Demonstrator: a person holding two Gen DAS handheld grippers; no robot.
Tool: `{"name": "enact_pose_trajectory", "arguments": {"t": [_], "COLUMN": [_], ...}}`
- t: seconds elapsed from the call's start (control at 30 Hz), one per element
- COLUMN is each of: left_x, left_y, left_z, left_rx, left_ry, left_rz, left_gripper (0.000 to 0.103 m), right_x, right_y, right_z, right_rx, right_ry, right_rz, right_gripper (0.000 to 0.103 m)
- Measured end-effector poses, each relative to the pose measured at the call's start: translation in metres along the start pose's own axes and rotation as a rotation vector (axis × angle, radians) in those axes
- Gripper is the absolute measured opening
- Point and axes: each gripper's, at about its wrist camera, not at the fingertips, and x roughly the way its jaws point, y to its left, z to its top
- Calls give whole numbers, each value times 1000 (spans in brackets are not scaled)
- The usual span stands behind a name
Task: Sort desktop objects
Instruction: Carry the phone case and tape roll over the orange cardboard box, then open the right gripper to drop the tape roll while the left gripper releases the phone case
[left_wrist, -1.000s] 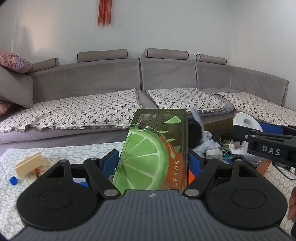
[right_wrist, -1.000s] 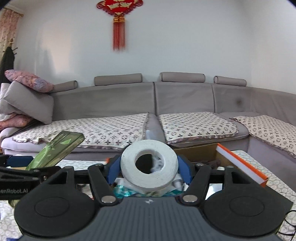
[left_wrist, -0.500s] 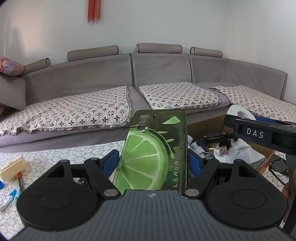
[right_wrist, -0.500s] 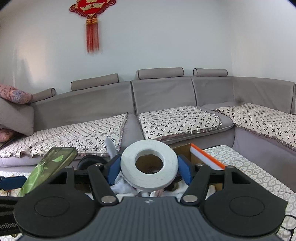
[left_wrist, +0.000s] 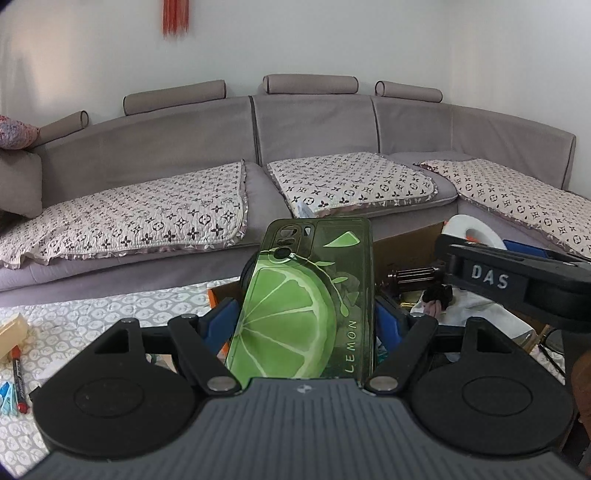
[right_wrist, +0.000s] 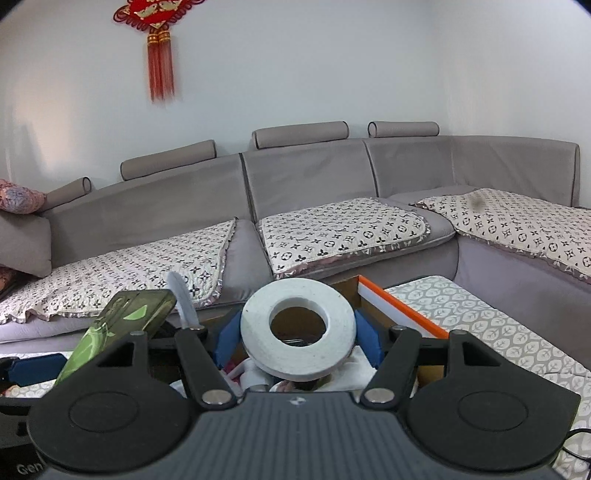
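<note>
A translucent green phone case printed with a lime slice and the word LEMON (left_wrist: 306, 306) is standing up at the centre of the left wrist view, where the left gripper (left_wrist: 306, 321) is clamping it by its long edges between blue pads (left_wrist: 221, 321). At the centre of the right wrist view, the right gripper (right_wrist: 297, 339) is pinching a thick white ring-shaped tape roll (right_wrist: 297, 328) by its rim. Both items are hanging above an open cardboard box with an orange and white edge (right_wrist: 399, 310), which is holding white cloth and dark clutter. The box is sitting on a leaf-patterned tablecloth (right_wrist: 480, 321). A grey sectional sofa with patterned seat pads (right_wrist: 314, 192) is filling the middle of each frame, and a red knotted wall ornament (right_wrist: 159, 40) is hanging at the upper left.
</note>
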Motion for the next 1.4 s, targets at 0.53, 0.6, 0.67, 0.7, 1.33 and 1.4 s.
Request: {"name": "enact_pose_trajectory", "arguments": {"t": [0.53,0.6,0.67,0.7,1.33,1.4], "left_x": [3,3,4,5,6,5], "left_y": [-12,-13,-15,-15,-12,-12], "left_z": [2,3,3,3,3,4], "left_rx": [11,9,11,10,-3,-3], "left_ry": [13,16,18,18,10,-1], "left_rz": [17,21,26,28,53,55], "left_gripper": [78,78,78,78,90,98], "right_x": [5,6,7,7,8,8], "right_y": [-7,-6,-6,-6,-7,-6], "right_z": [2,2,2,1,-1,-1], "right_rx": [45,46,45,45,37,31], "right_ry": [-12,-11,-12,-12,-19,-23], "right_rz": [-2,-3,-7,-8,-24,-27], "right_gripper": [64,64,64,64,65,68]}}
